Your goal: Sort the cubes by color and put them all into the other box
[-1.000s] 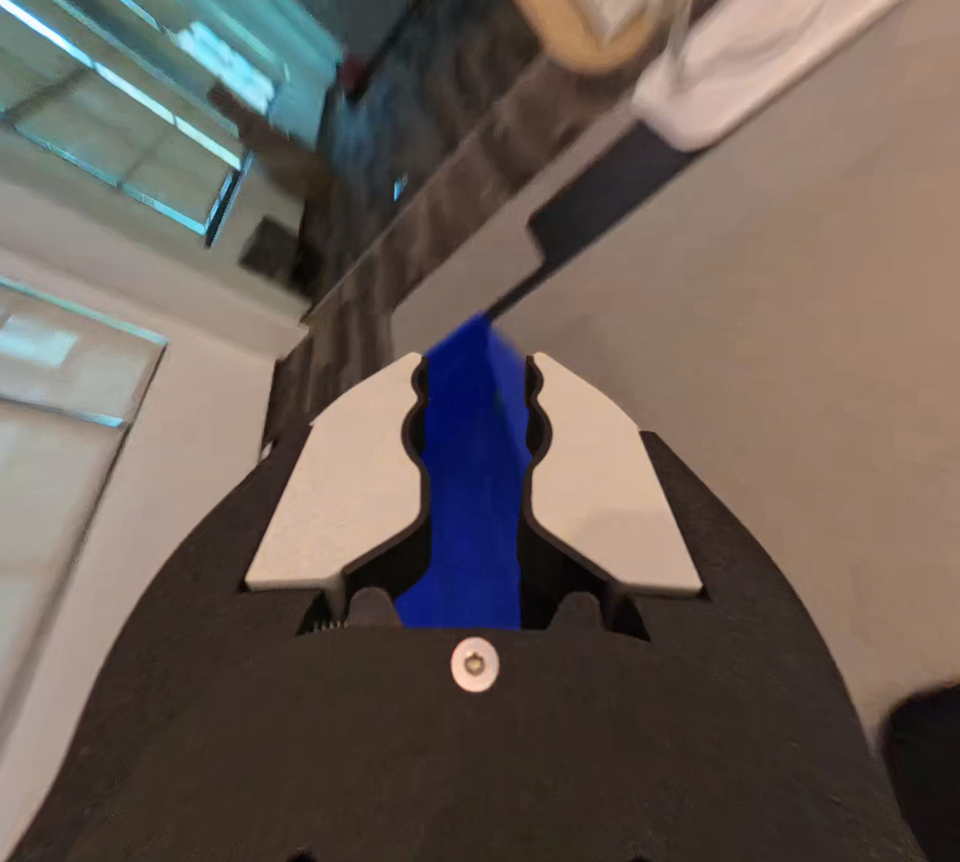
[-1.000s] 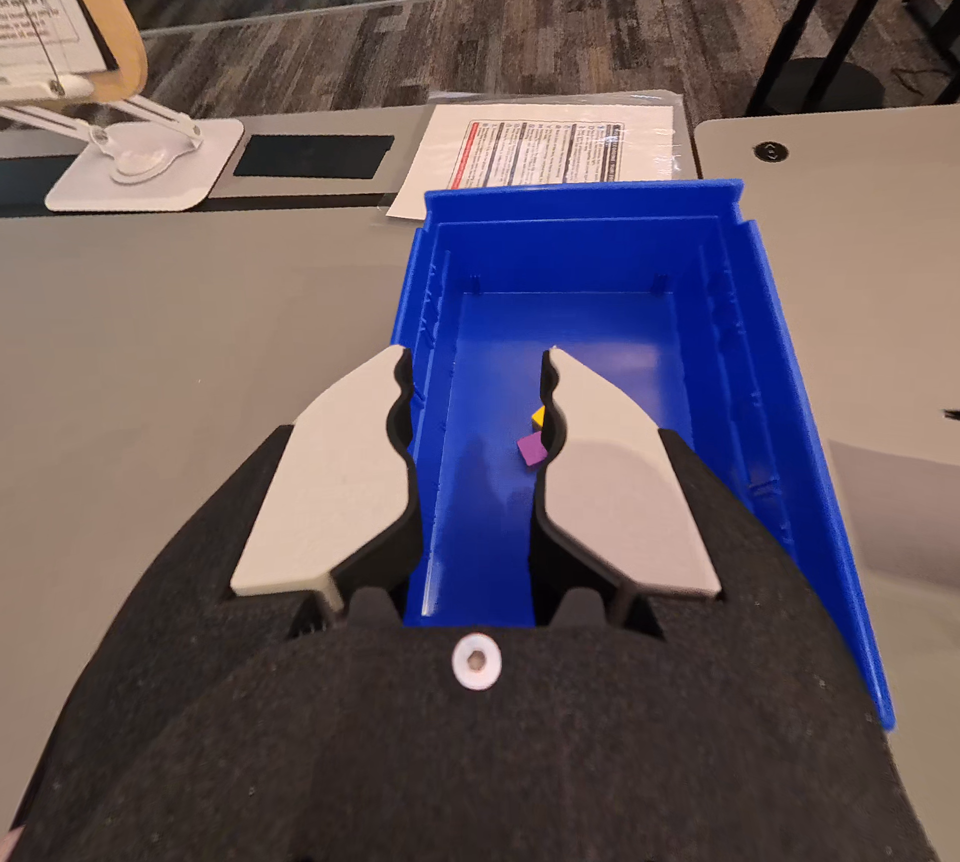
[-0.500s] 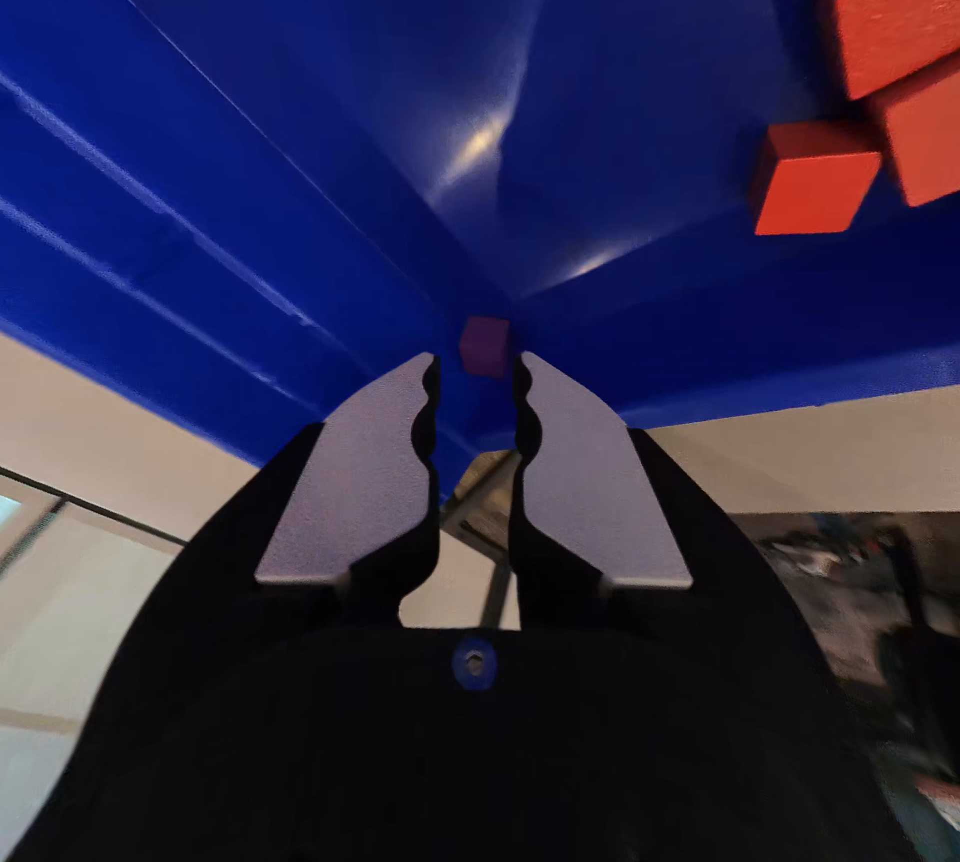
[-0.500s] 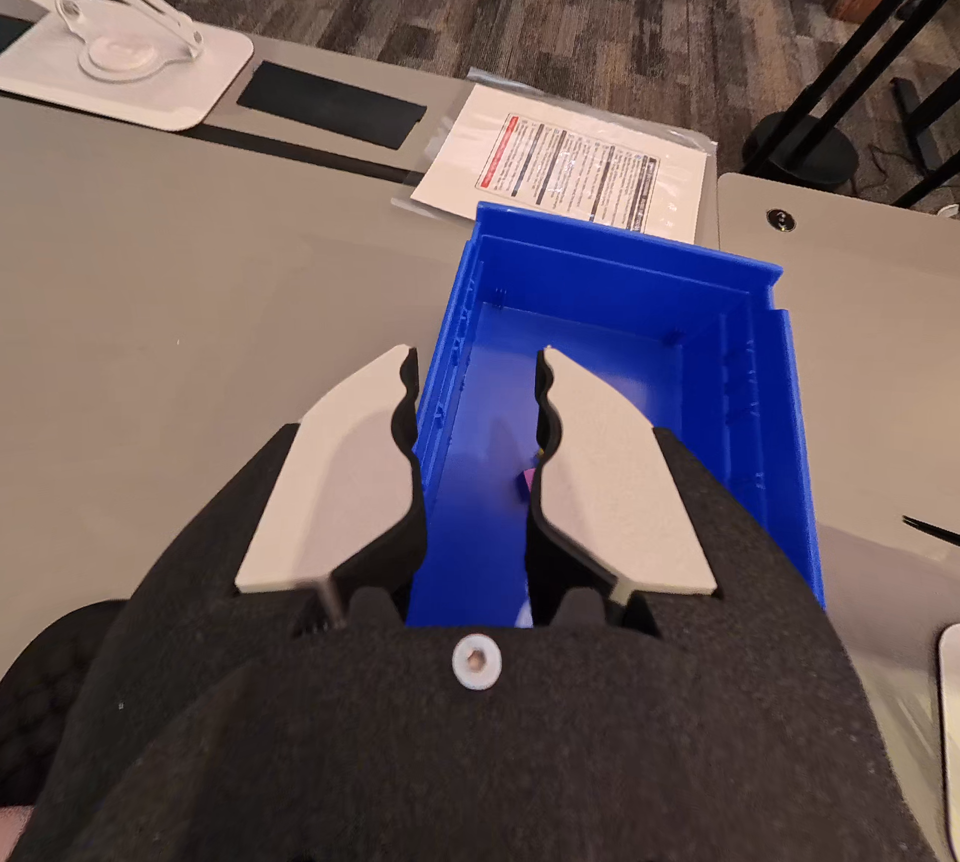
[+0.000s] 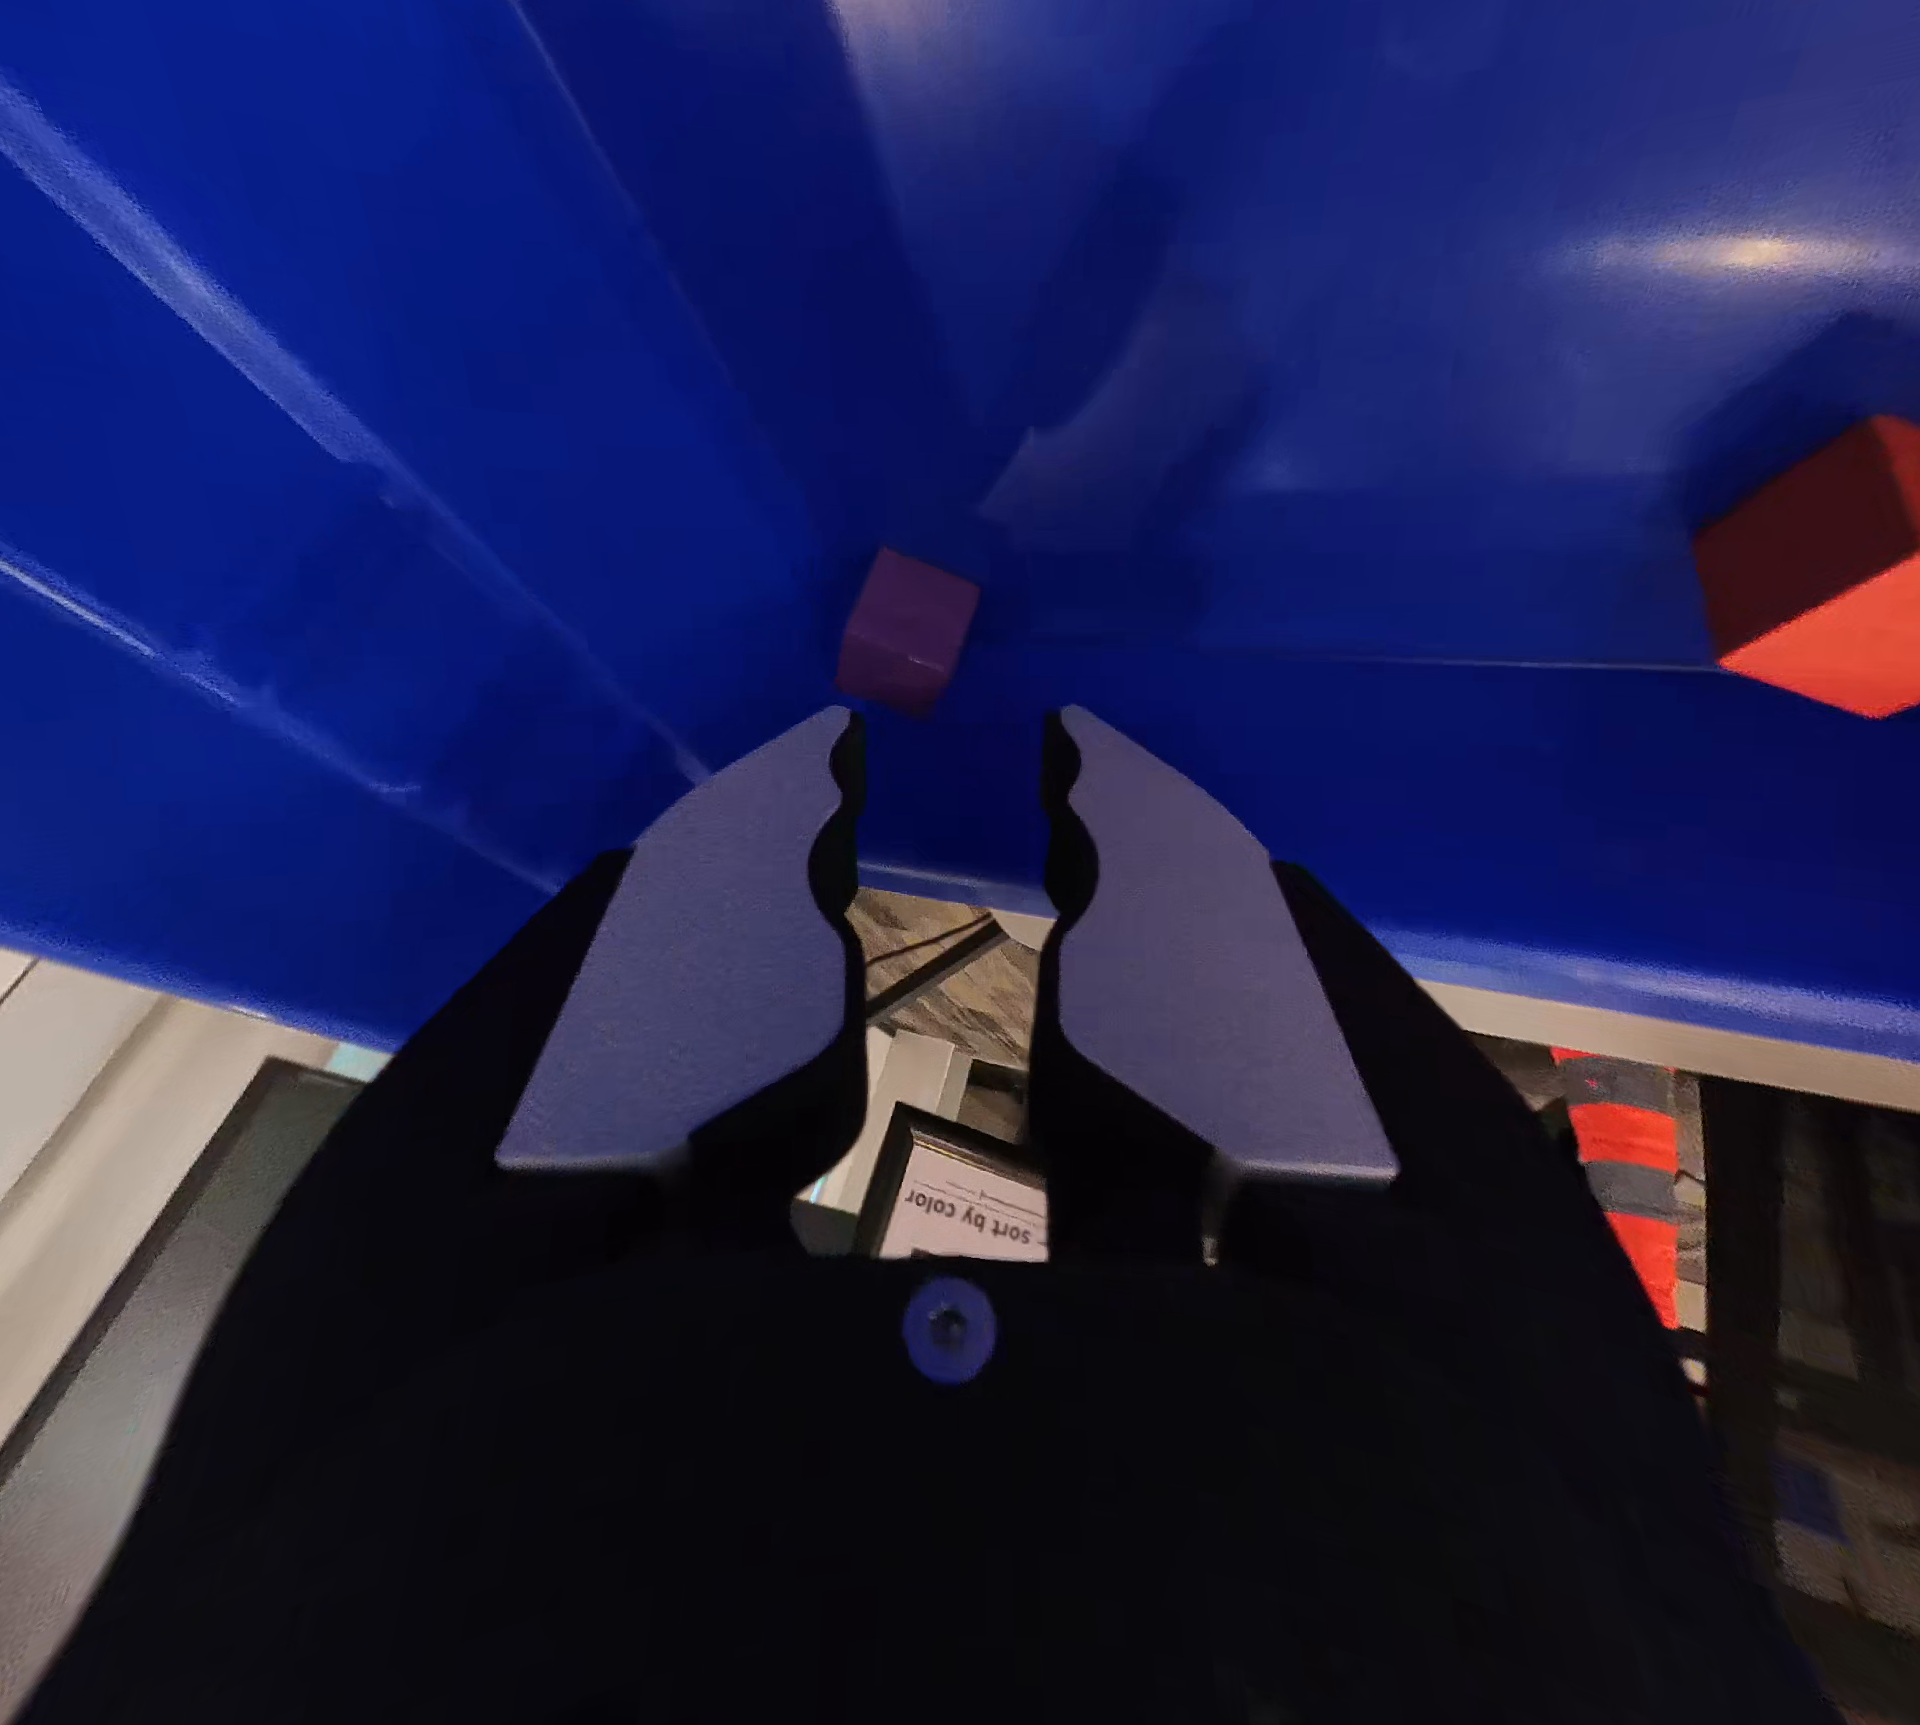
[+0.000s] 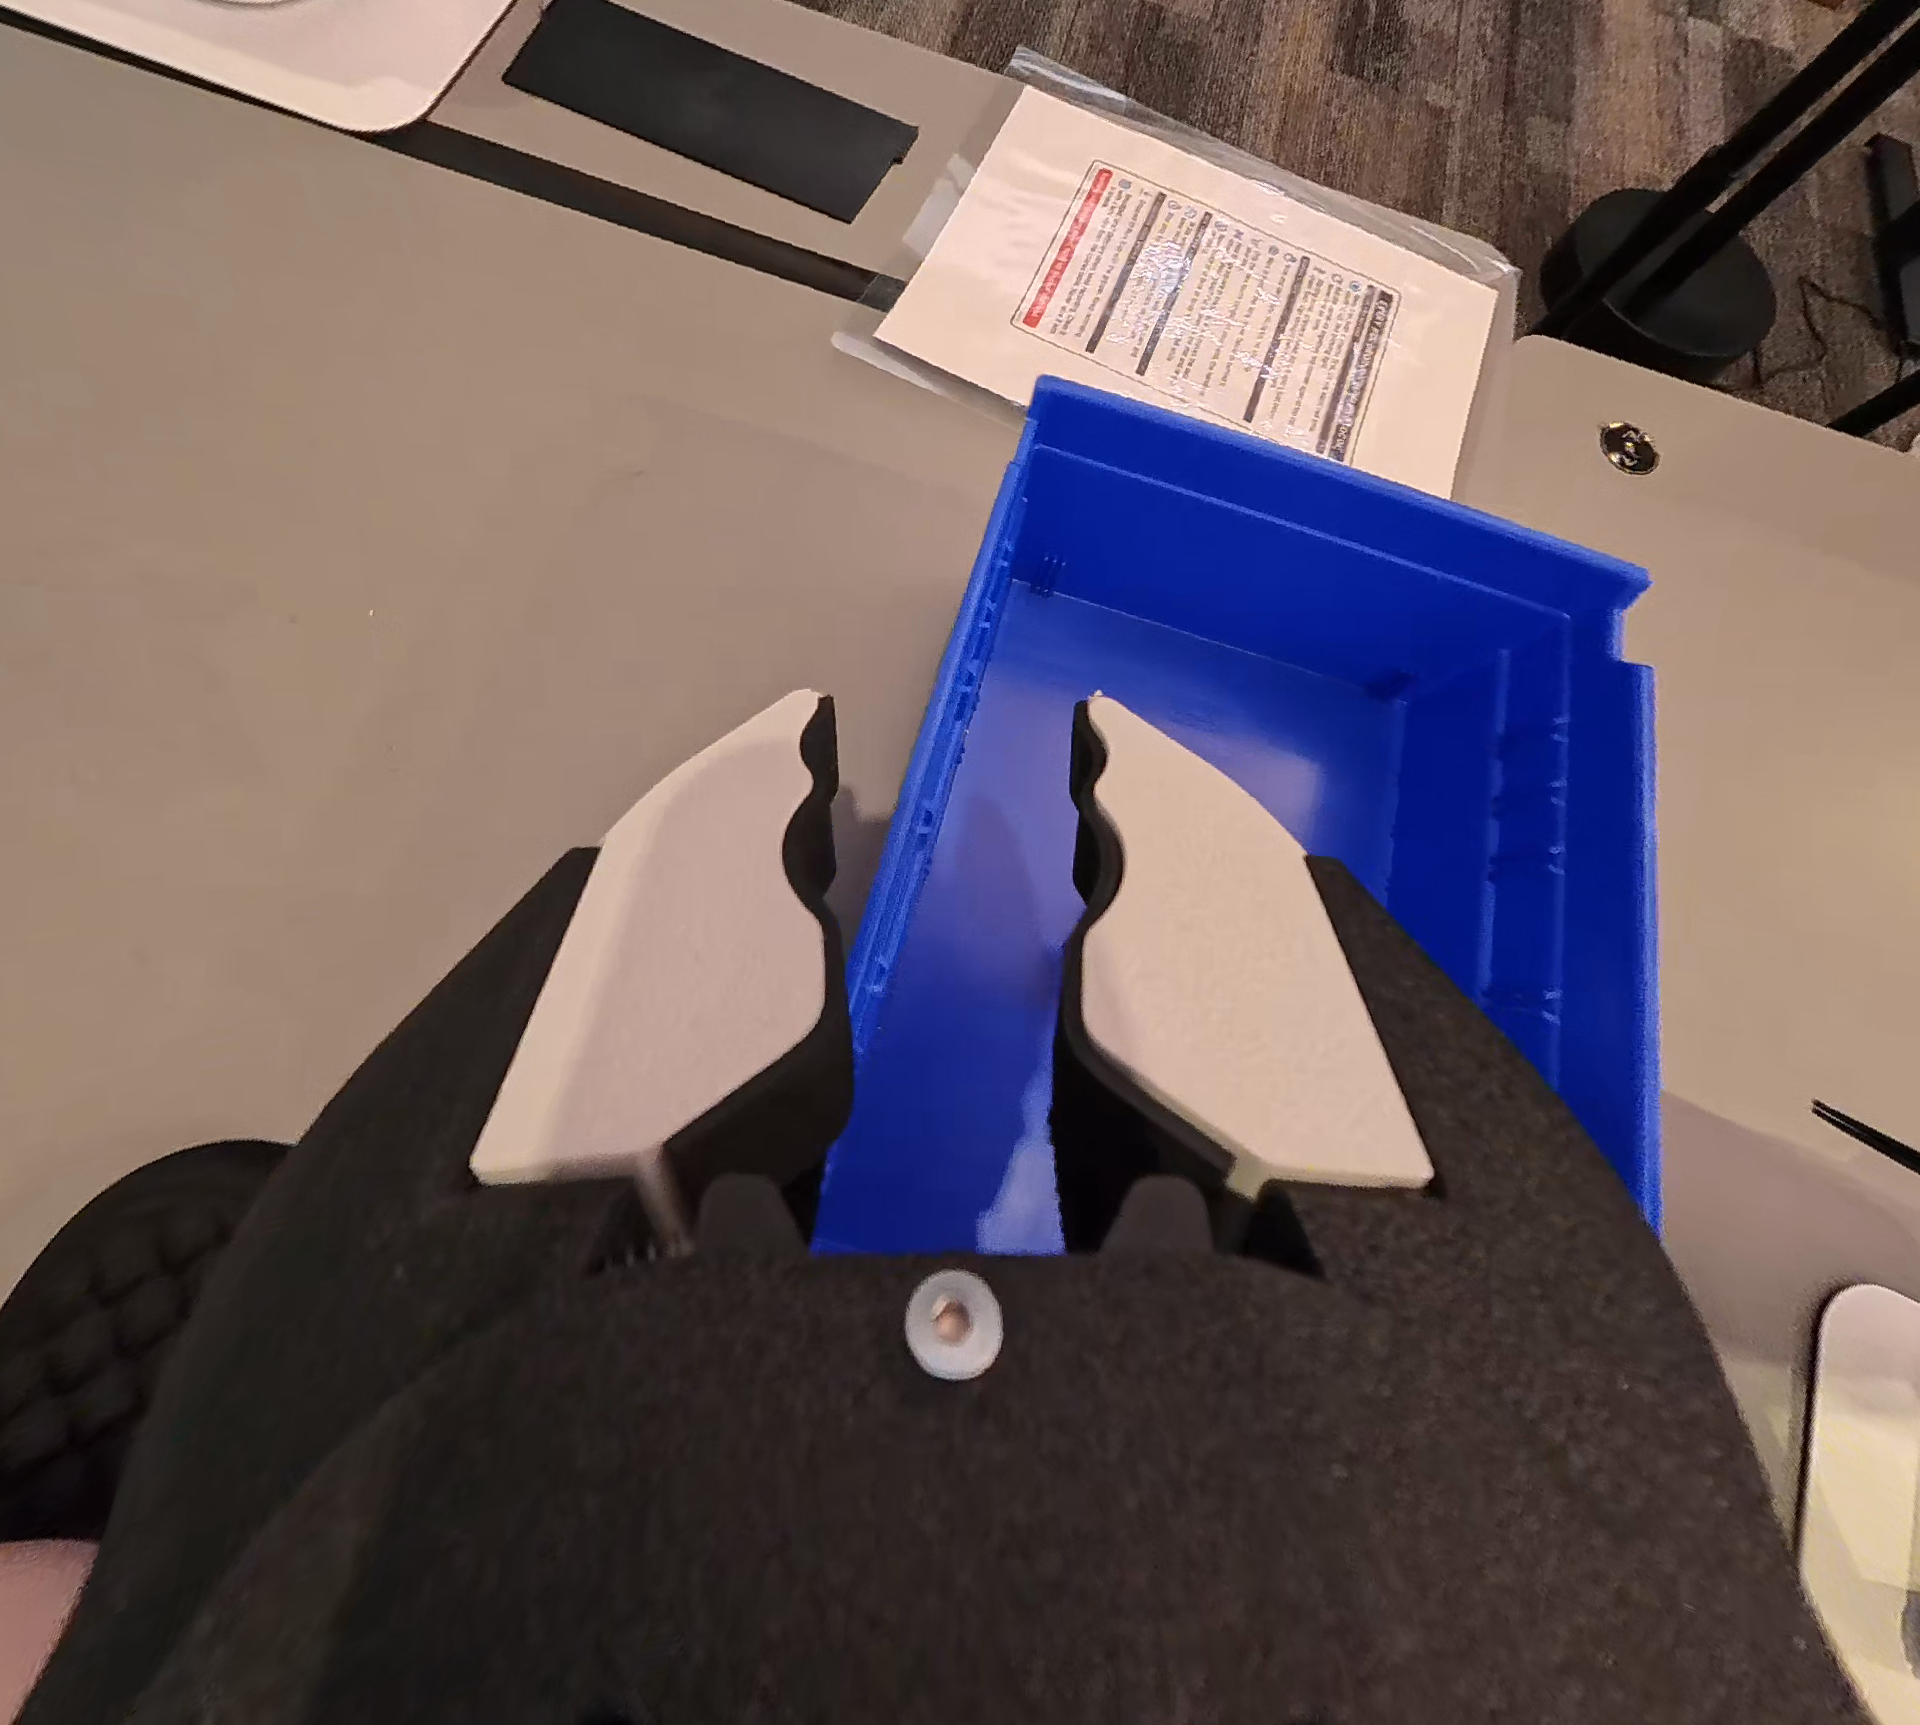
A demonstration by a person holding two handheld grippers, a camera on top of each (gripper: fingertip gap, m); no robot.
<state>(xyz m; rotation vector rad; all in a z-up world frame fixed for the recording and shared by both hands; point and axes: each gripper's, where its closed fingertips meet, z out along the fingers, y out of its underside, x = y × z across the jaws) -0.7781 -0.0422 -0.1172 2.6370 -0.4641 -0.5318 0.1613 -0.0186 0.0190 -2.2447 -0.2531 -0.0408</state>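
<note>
Left gripper (image 5: 948, 714): jaws spread, nothing held between them. The blue box (image 5: 520, 325) is seen tipped, filling the left wrist view. A purple cube (image 5: 909, 631) is lodged in an inner corner of that box, just beyond the jaw tips, not touched. A red cube (image 5: 1818, 584) lies against the box wall toward the right.

Right gripper (image 6: 951, 704): jaws spread and empty, held above the near left rim of a second blue box (image 6: 1507, 844). That box stands on the grey worktop (image 6: 364, 584), near its far edge, partly over a laminated sheet (image 6: 1195, 293).

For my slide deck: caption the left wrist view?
Open left gripper nears a purple cube inside the blue box.
</note>
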